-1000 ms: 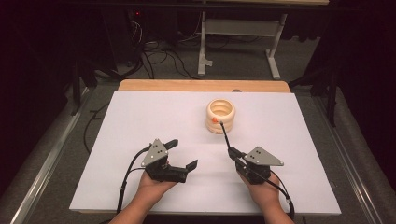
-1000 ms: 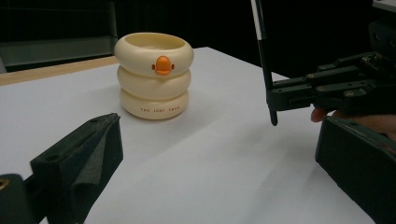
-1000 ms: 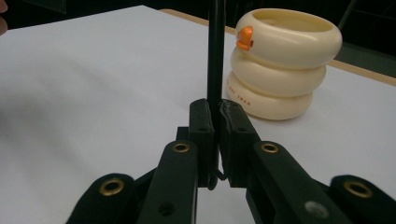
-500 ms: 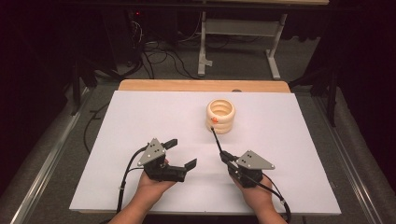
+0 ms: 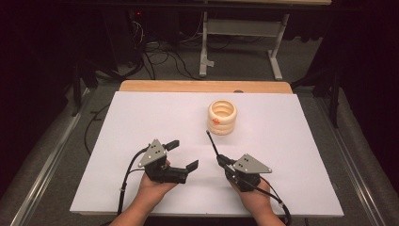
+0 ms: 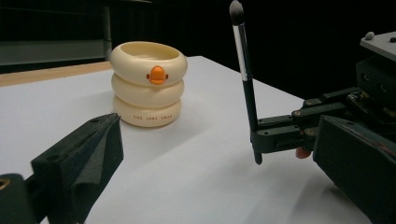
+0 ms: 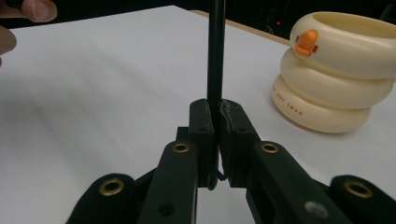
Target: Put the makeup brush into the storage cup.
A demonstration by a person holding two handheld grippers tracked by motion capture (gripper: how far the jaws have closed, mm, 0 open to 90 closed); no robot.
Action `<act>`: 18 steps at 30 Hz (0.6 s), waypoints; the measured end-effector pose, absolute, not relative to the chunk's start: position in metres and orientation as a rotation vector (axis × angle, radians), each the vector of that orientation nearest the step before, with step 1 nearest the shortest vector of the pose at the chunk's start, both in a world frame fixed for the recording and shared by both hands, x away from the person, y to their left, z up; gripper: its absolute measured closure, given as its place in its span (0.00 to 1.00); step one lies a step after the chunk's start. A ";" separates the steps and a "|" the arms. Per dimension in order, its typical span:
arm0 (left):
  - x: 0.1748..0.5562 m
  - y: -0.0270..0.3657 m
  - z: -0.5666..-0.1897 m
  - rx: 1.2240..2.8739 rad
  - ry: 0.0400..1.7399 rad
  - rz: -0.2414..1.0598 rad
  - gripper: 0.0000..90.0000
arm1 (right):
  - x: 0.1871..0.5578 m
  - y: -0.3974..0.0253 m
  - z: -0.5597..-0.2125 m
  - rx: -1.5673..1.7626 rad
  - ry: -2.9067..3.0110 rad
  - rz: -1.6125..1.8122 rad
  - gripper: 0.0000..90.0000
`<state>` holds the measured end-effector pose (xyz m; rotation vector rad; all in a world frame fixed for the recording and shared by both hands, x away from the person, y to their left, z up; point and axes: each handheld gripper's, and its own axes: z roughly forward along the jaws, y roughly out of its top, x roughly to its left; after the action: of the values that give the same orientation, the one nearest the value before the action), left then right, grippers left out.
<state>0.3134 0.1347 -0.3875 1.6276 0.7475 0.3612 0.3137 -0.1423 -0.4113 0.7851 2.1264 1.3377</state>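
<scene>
Now | right gripper [image 5: 222, 162] clamps slim black makeup brush [image 5: 212, 143], upright | cream ringed duck holder [image 5: 222, 117] just beyond | left gripper [image 5: 182, 154] open, idle

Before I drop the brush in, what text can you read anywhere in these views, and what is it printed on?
"THE JUDY SWAN": small brown print on the bottom ring of the cream duck holder, left gripper view; the middle word is blurred and uncertain.
"JUDY SWAN": same print in the right gripper view; its start is out of sight.
The brush carries no readable text.

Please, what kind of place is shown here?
Probably a lab or recording workspace: a white table in a dark room, loose cables on the floor behind, a metal stand, and hand-held grippers, right gripper gripping a brush.
</scene>
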 end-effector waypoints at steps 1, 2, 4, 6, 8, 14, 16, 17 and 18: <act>0.313 0.135 -0.387 1.629 0.747 0.362 0.03 | 0.313 -0.142 -0.411 0.776 2.131 1.335 0.96; 0.313 0.135 -0.387 1.628 0.746 0.363 0.03 | 0.313 -0.141 -0.411 0.775 2.128 1.342 0.96; 0.313 0.134 -0.387 1.623 0.747 0.362 0.03 | 0.312 -0.139 -0.411 0.762 2.138 1.338 0.96; 0.313 0.134 -0.387 1.624 0.746 0.362 0.03 | 0.311 -0.137 -0.412 0.767 2.139 1.341 0.96; 0.313 0.134 -0.387 1.629 0.747 0.363 0.03 | 0.311 -0.136 -0.412 0.752 2.143 1.345 0.96; 0.313 0.134 -0.387 1.628 0.747 0.361 0.03 | 0.309 -0.133 -0.412 0.737 2.148 1.338 0.96; 0.312 0.134 -0.387 1.628 0.746 0.359 0.03 | 0.308 -0.132 -0.412 0.734 2.150 1.339 0.96; 0.312 0.134 -0.387 1.627 0.745 0.359 0.03 | 0.308 -0.131 -0.412 0.734 2.150 1.343 0.96; 0.312 0.134 -0.387 1.628 0.745 0.359 0.03 | 0.307 -0.130 -0.412 0.726 2.149 1.341 0.96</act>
<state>0.3123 0.1335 -0.3870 1.6279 0.7451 0.3593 0.3075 -0.1300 -0.4124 0.7265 2.1489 1.3409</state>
